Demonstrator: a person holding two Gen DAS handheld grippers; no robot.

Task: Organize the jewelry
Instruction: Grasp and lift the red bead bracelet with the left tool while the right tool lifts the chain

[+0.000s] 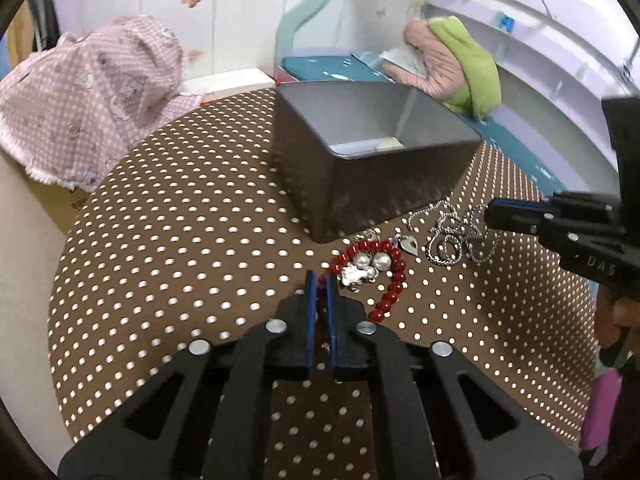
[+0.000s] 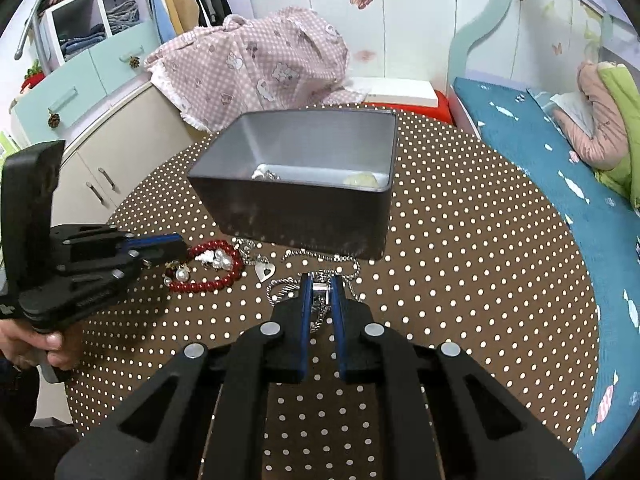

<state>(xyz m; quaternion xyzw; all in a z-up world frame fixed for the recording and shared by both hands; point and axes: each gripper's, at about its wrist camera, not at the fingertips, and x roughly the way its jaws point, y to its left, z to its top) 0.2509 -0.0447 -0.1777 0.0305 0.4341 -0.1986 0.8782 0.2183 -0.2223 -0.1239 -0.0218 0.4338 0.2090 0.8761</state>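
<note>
A dark grey box (image 1: 360, 184) (image 2: 304, 204) stands on the brown dotted round table (image 1: 180, 240) (image 2: 480, 280), with a few pieces inside. In front of it lie a red bead bracelet (image 1: 394, 280) (image 2: 208, 284), pearl earrings (image 1: 374, 262) (image 2: 222, 260), a heart pendant (image 1: 412, 245) (image 2: 265, 271) and a silver chain (image 1: 452, 240) (image 2: 320, 264). My left gripper (image 1: 321, 280) (image 2: 176, 245) is shut on the red bracelet's near end. My right gripper (image 2: 321, 282) (image 1: 490, 214) is closed on the silver chain, down on the table.
A pink dotted cloth (image 1: 92, 92) (image 2: 256, 64) lies behind the table. A bed with a teal sheet (image 2: 560, 184) and a green and pink bundle (image 1: 460, 68) is on the right. Cabinets (image 2: 80, 80) stand at the left.
</note>
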